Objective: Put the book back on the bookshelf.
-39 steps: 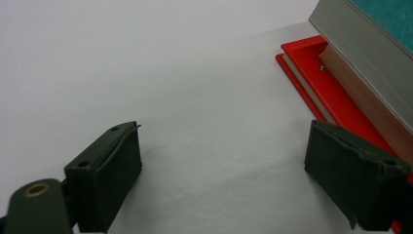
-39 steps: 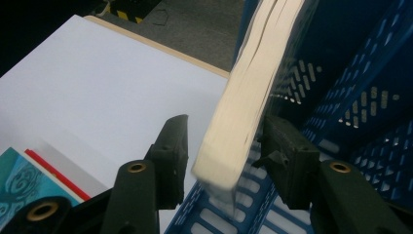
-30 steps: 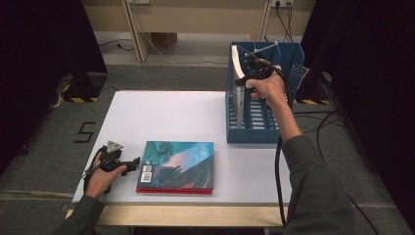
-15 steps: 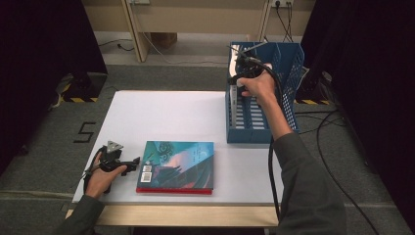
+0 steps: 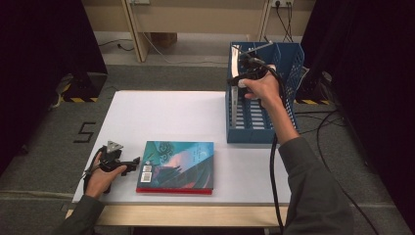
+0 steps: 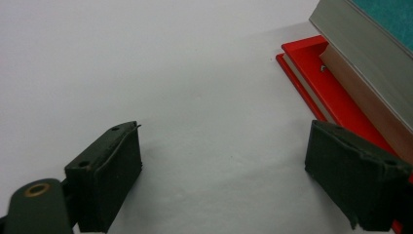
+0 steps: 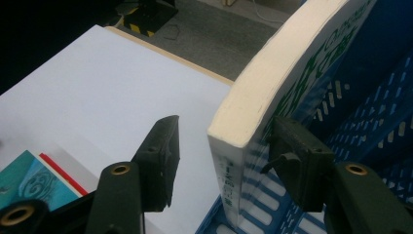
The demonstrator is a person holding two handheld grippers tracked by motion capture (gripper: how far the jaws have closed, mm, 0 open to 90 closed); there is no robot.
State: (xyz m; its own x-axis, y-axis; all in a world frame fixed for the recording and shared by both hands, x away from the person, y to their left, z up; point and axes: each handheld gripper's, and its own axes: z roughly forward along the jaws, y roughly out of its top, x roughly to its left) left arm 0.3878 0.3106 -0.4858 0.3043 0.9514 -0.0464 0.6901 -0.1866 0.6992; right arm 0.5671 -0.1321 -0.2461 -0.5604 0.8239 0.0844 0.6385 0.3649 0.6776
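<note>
Right gripper (image 5: 243,73) shifted slightly leftward along the blue basket (image 5: 288,54) since the earlier pictures, now at its left wall. Jaws just opened: white book (image 7: 272,97) standing between them, left pad clear of the page edge, right pad close against the cover.

High view looks down from above the table (image 5: 161,117); each gripper view sits close, low; all share the red-edged book (image 5: 176,167).
</note>
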